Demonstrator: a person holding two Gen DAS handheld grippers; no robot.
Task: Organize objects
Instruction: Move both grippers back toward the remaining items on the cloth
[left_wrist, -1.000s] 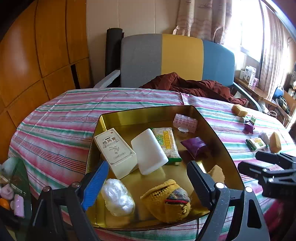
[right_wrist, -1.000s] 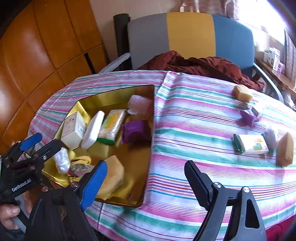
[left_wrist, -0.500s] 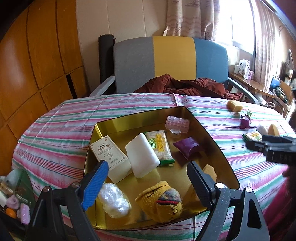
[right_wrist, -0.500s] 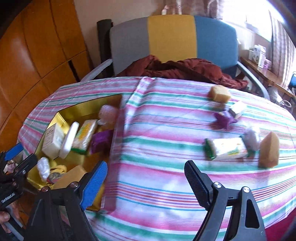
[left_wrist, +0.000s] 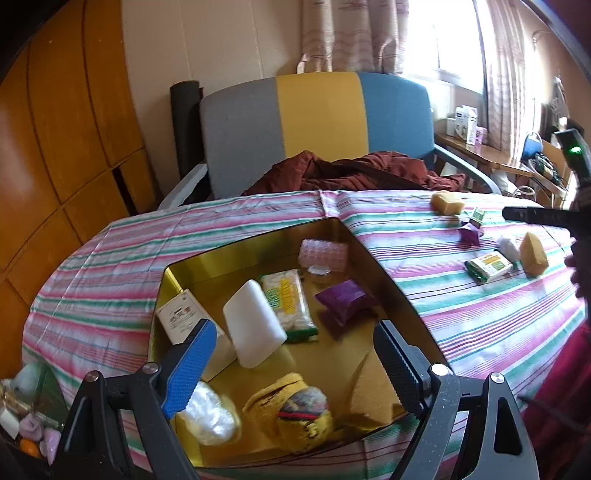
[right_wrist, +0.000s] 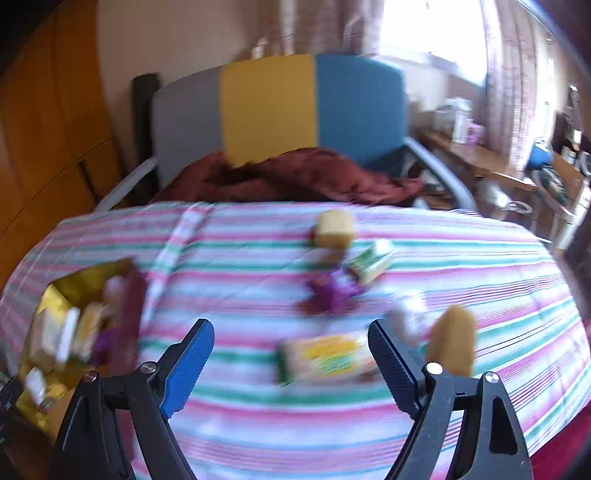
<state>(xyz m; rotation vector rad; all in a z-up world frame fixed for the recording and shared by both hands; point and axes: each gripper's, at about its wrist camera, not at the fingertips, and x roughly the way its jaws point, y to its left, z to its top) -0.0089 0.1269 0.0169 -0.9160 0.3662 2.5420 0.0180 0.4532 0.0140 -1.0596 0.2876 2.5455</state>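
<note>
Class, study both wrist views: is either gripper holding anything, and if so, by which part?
Nothing is held. The left gripper hangs open above the gold tray, and the right gripper hangs open above the striped tablecloth.

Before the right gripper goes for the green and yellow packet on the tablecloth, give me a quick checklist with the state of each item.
1. Right gripper open and empty: ok, jaws wide with nothing between them.
2. Green and yellow packet ahead between the jaws: ok, it lies flat on the striped tablecloth.
3. Clear room around the packet: not ok, a tan sponge wedge and a small white item sit close on its right.
4. Sharp view of the target: not ok, the right wrist picture is motion blurred.
5. Space in the gold tray: ok, bare floor shows near its right wall.
6. Left gripper out of the way: ok, open over the tray.
</note>
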